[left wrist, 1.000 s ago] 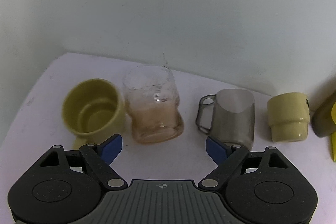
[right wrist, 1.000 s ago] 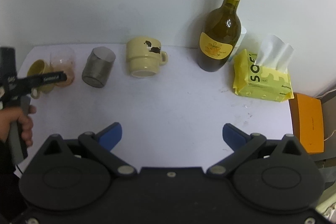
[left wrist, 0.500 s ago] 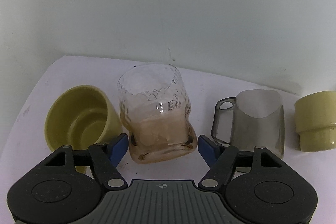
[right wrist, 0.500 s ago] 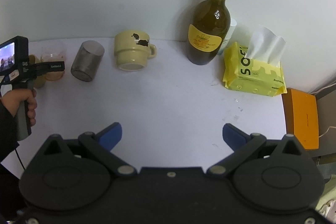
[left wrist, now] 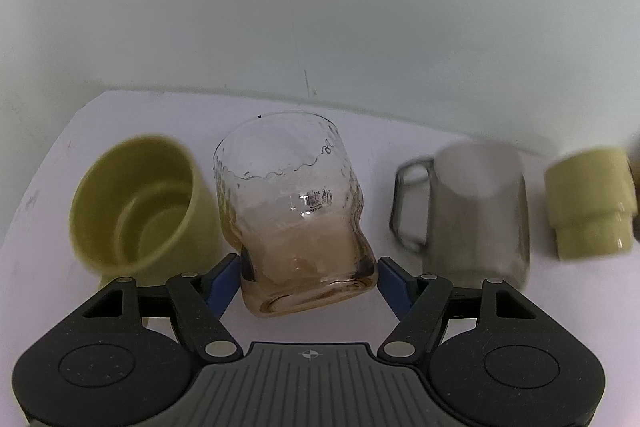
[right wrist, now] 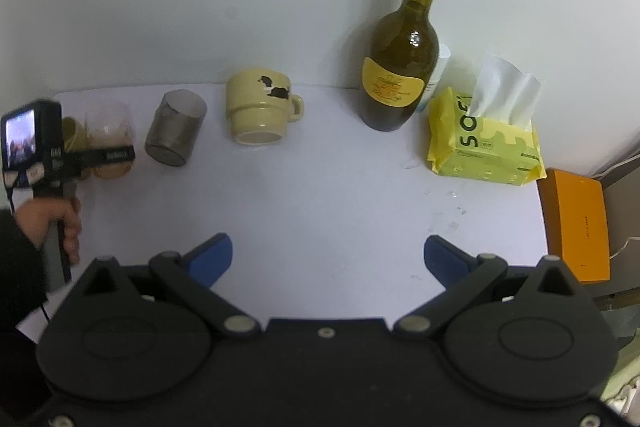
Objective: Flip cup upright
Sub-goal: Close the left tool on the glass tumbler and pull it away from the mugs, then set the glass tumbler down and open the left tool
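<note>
Item: pink-tinted glass tumbler (left wrist: 296, 215), inverted on table (right wrist: 320, 187), between our left tool (left wrist: 310, 277) pads, narrowed, contact unclear. Risk: slick glass slips mid-flip, striking yellow cup (left wrist: 140, 203). Right tool (right wrist: 328, 255) wide, idle

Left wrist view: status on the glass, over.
Left tongs astride glass, pads at its sides, contact unclear. Glass inverted on table. Right tongs open, idle. Yellow cup close alongside.

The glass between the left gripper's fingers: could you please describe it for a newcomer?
Along the wall stands a row of cups on the white table. Second from the left end is the glass, the only see-through cup, dimpled and amber-tinted, between a yellow cup and a grey mug.
</note>
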`<action>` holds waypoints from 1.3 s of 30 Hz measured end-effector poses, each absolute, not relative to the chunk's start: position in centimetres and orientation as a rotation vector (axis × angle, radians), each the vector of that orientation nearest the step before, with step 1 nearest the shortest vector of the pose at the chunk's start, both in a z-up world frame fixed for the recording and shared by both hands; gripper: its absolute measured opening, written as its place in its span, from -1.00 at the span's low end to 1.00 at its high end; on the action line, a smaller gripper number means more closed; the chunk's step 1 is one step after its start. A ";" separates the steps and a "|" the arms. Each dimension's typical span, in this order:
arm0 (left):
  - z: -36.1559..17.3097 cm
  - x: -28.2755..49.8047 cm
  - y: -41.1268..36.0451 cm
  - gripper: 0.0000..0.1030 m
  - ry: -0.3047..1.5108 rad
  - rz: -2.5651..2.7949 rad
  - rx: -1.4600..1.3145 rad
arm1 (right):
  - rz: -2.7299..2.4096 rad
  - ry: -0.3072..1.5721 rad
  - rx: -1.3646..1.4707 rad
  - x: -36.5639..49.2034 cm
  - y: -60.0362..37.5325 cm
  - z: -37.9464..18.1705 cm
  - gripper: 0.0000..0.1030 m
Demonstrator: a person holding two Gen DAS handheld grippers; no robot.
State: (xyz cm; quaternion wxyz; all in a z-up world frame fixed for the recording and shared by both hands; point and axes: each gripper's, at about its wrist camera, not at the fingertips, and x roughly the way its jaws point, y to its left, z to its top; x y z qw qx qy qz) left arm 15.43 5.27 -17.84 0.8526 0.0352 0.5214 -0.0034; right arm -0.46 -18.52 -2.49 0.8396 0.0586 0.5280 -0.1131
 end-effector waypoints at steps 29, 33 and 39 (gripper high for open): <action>-17.7 3.5 4.5 0.30 1.139 -0.333 0.254 | -0.147 1.076 0.120 -0.8 -9.4 -1.2 1.00; -17.6 2.7 4.5 0.31 1.152 -0.347 0.248 | -0.176 1.072 0.135 -1.6 -9.3 -1.2 1.00; -17.6 2.3 4.1 0.42 1.151 -0.357 0.300 | -0.209 1.070 0.156 -2.8 -9.0 -1.1 1.00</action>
